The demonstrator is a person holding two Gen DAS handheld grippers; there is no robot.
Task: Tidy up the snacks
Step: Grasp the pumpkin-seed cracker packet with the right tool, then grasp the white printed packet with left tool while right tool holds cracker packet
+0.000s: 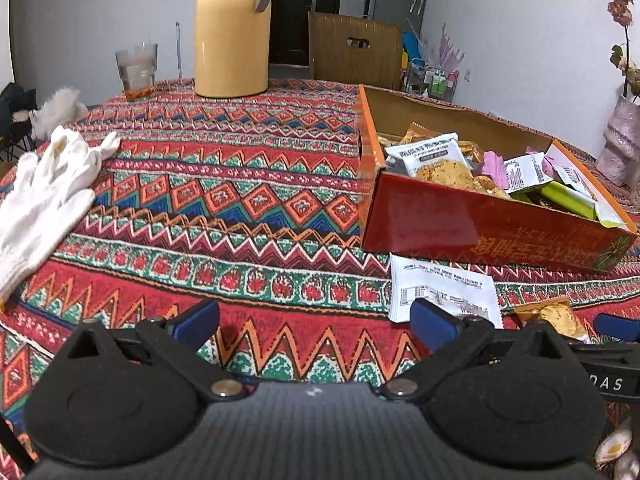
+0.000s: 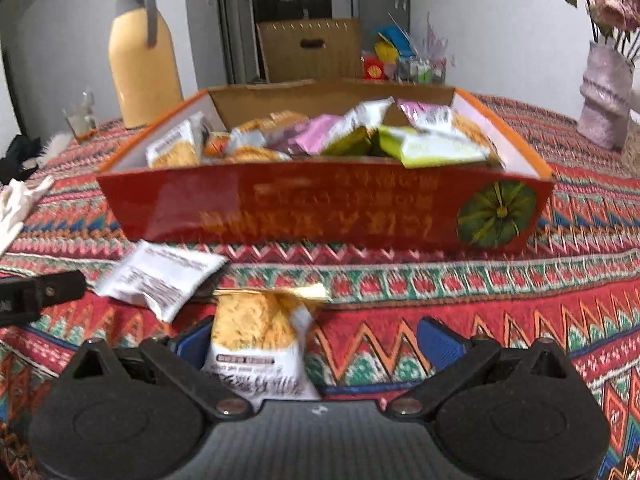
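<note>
A red cardboard box (image 1: 472, 224) holds several snack packets and also shows in the right wrist view (image 2: 280, 208). A white packet (image 1: 444, 292) lies face down on the patterned cloth in front of the box; it also shows in the right wrist view (image 2: 160, 276). A biscuit packet (image 2: 260, 336) lies between the open fingers of my right gripper (image 2: 316, 344), close to the left finger. It also shows in the left wrist view (image 1: 556, 316). My left gripper (image 1: 316, 320) is open and empty over the cloth, its right finger just before the white packet.
A yellow thermos jug (image 1: 232, 36) and a glass (image 1: 137, 70) stand at the table's far side. White gloves (image 1: 48, 188) lie at the left. A pink vase (image 2: 604, 96) with flowers stands at the right. A wooden chair (image 1: 352, 52) is behind the table.
</note>
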